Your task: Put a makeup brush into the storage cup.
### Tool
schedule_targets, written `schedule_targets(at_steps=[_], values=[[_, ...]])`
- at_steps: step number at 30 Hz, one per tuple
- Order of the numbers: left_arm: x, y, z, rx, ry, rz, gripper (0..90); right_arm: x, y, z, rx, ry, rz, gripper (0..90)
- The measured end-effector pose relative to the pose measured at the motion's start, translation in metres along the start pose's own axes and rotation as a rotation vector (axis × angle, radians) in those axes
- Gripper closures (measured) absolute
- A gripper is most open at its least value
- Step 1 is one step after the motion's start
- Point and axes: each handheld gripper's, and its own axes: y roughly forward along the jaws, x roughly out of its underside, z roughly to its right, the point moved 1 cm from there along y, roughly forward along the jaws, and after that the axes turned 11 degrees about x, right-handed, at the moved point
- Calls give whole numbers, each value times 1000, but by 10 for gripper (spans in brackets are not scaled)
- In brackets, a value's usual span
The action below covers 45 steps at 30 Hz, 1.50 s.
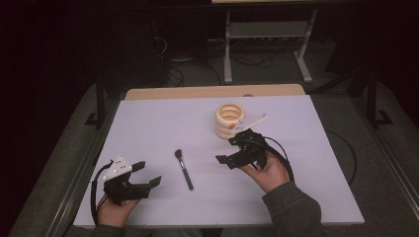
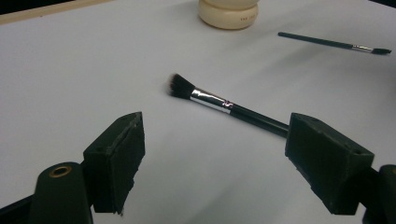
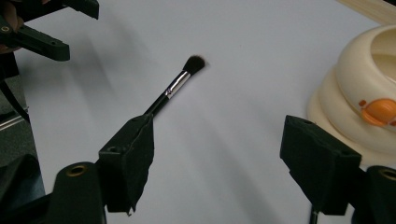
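Dark floor, cables and a grey metal stand fill the upper part of the high view; below them we see the white worktop (image 1: 148, 123) spanning the middle of the frame, its pale sheet giving plain contrast to everything laid on it. Largest on it is the cream ringed holder (image 1: 230, 120), upright just right of centre toward the far edge, mouth upward, which we judge suits it to receive tools dropped in from above. Our right gripper (image 1: 236, 146) sits just below and beside that holder at centre right, its fingers (image 3: 126, 163) spread wide with nothing between them. Our left gripper (image 1: 147, 174) rests at lower left, fingers (image 2: 116, 161) likewise apart and empty, aimed toward the centre. Between the two lies the makeup brush (image 1: 183, 169), flat on the sheet slightly left of centre, bristles toward the far side and handle toward us; both sets of fingers frame it, so we judge either hand is placed to take it. Smallest, a thin liner brush (image 2: 334, 43) lies at upper right of the left gripper view, well apart.
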Motion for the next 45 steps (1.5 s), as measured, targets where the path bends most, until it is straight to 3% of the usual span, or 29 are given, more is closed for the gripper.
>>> schedule_targets(at_steps=[8,12,15,21,26,35,45], values=[[0,0,1,-2,-4,-3,196,-12,15,-10,7,-15,-33,272],[0,2,0,0,-11,10,196,-23,27,-19,-13,-15,-43,301],[-1,2,0,2,0,-7,195,-26,34,-26,-25,-17,-66,346],[-1,3,0,4,-1,-5,196,-29,54,-37,-28,-39,-116,372],[-1,3,-1,2,-5,-3,196,-31,68,-45,-47,-19,-135,405],[-1,3,-1,3,6,-15,195,-33,92,-61,-18,-39,-210,463],[-1,4,-1,4,3,-16,196,-30,116,-75,-30,-15,-267,512]])
